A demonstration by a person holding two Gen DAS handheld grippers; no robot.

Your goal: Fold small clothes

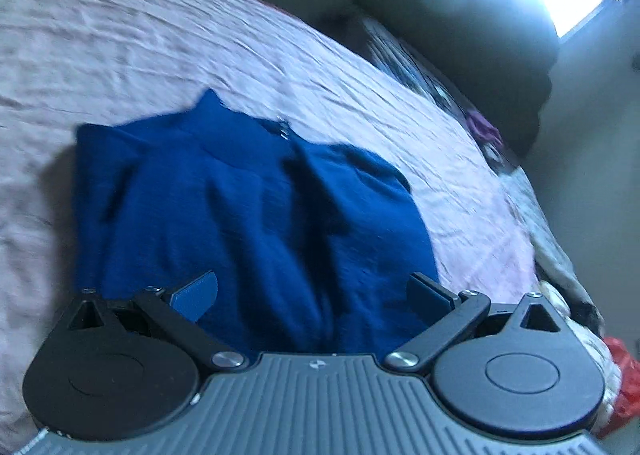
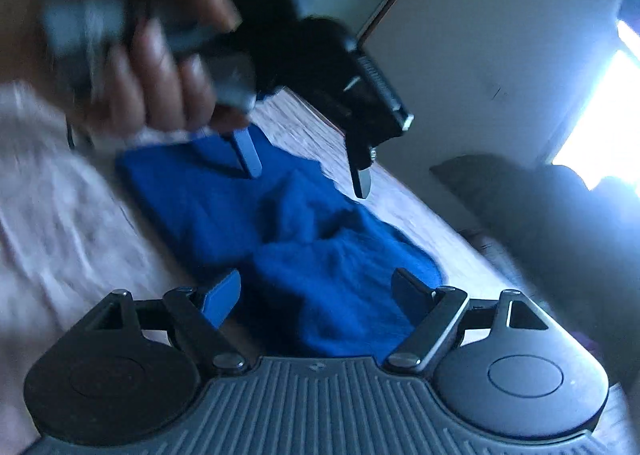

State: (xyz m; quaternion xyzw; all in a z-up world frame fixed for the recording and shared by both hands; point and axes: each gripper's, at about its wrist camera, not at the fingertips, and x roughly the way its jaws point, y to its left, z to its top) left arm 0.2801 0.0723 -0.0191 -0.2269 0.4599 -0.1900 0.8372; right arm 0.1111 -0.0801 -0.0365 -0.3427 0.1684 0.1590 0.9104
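A rumpled blue garment (image 1: 248,215) sprawls mid-frame on the pink bedspread (image 1: 120,55); left gripper (image 1: 312,291) and right gripper (image 2: 316,291) both gape wide, holding nothing.

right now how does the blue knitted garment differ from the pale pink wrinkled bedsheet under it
The blue knitted garment is deep blue, the pale pink wrinkled bedsheet a washed-out pink. The garment is small and bunched into thick folds; the bedsheet spreads wide with fine creases. The garment lies on top, the bedsheet underneath. Both are soft cloth, and no gripper holds either.
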